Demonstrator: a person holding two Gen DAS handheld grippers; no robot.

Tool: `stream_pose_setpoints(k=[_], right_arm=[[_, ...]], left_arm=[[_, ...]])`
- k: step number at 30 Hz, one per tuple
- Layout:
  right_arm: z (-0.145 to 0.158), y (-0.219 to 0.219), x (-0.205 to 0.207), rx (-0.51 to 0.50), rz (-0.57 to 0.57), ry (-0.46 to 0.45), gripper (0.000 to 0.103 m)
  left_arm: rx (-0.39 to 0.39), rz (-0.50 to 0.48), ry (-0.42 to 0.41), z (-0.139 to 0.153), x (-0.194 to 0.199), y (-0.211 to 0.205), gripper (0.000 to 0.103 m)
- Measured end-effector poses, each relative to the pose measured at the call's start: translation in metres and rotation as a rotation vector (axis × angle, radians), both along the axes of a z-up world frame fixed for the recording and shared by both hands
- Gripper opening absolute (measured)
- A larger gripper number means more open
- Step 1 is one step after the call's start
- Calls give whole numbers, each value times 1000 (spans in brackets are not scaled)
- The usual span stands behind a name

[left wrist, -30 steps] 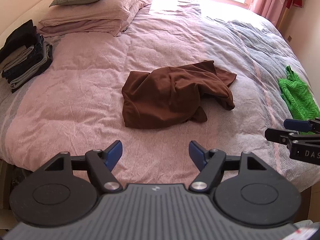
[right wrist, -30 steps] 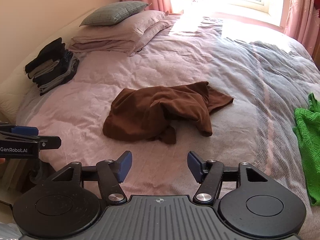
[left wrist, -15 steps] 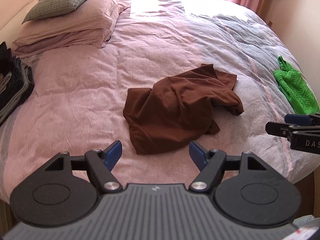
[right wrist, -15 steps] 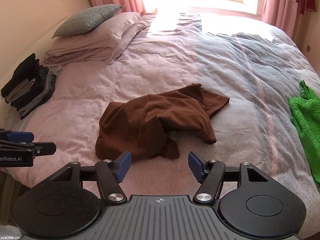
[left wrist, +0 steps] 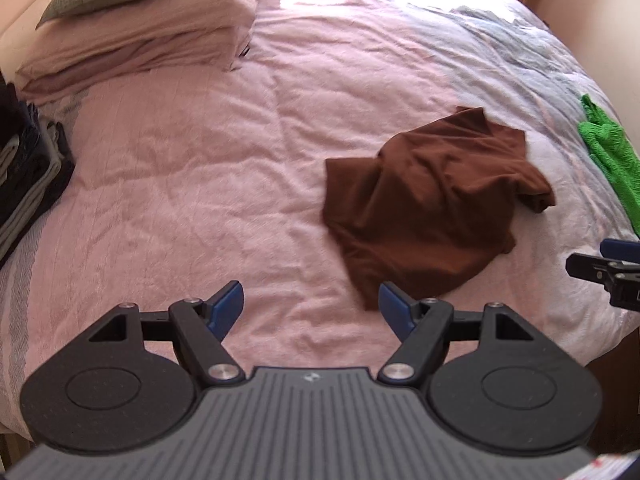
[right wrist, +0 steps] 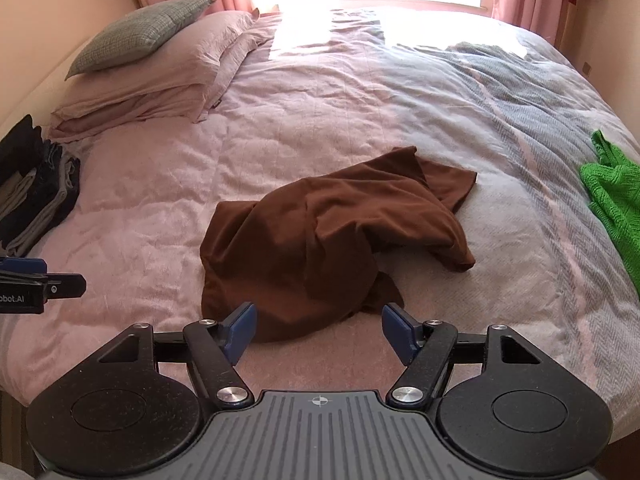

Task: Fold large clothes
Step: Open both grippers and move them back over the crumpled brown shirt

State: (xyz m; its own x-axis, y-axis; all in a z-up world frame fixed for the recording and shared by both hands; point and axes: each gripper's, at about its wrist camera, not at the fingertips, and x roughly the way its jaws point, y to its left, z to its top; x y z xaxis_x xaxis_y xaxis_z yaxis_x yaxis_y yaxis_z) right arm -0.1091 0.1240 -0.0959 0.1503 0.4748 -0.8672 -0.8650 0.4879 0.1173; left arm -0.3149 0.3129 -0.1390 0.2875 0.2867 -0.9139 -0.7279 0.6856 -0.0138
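Approaching: both grippers come down toward the brown garment (right wrist: 332,240), which lies crumpled on the bed (right wrist: 360,120); nothing is gripped yet.
Step in hand: reach phase, ahead of spreading the garment flat for the first fold.
Garment location: mid-bed, well apart from the pillows (right wrist: 160,76); the dark folded stack (right wrist: 36,196) sits far to its left, the green knit (right wrist: 612,204) far to its right.
Right gripper (right wrist: 318,330): fingers spread and opening further; garment's near hem shows between them in the right wrist view, pads not pressing on it.
Left gripper (left wrist: 310,306): fingers spread, only bedcover between them; garment's near corner just beside the right-hand finger.
Next move (judgement): each gripper needs to find a separate hem or corner of the garment, close on a single layer, then lift and draw apart to open the bunched cloth.
Risk (judgement): pinching the bedcover together with the garment.
Change from earlier frames: garment fills more of both views and sits closer to the fingers; in the left wrist view it has shifted to the right; right fingers stand wider.
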Motion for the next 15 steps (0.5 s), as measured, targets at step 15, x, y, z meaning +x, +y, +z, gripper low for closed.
stream_pose_setpoints(k=[15], right_arm=[[-136,42,-64,-102,306,-199,67]], left_arm=[[-35,106,56,-98,-52,56,71]])
